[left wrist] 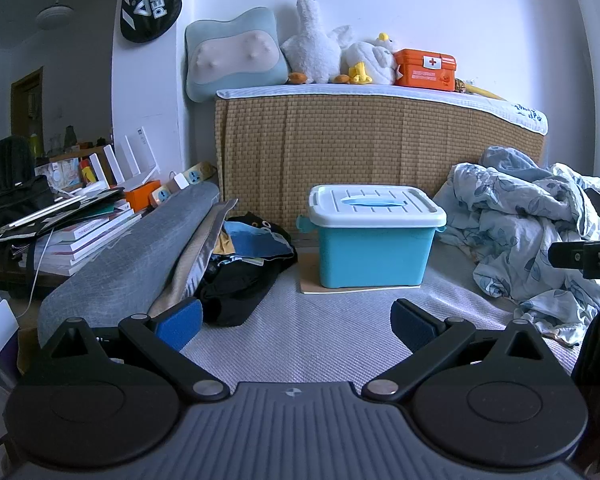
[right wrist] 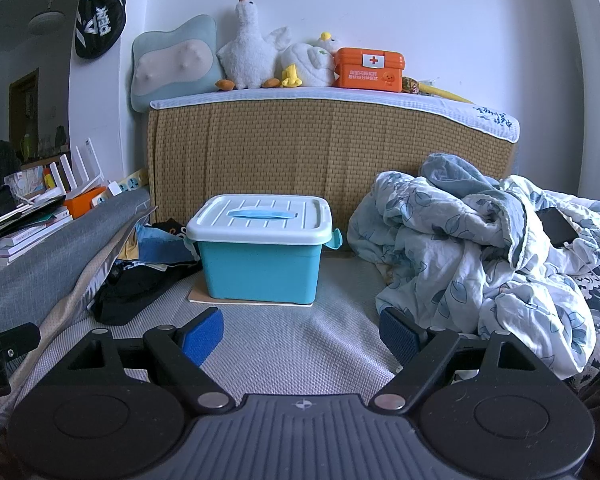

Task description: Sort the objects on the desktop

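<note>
A blue plastic storage box (left wrist: 374,254) with a closed white lid and blue handle stands on a thin board on the grey bed mat; it also shows in the right wrist view (right wrist: 260,264). My left gripper (left wrist: 296,322) is open and empty, hovering above the mat a short way in front of the box. My right gripper (right wrist: 302,334) is open and empty, also in front of the box and slightly to its right. Part of the right gripper (left wrist: 588,256) shows at the right edge of the left wrist view.
A crumpled leaf-print quilt (right wrist: 480,248) lies right of the box. Dark clothes (left wrist: 244,276) and a grey cushion (left wrist: 132,260) lie to the left. A woven headboard (left wrist: 380,144) behind holds plush toys and an orange first-aid box (left wrist: 426,69). Stacked books (left wrist: 76,232) sit far left.
</note>
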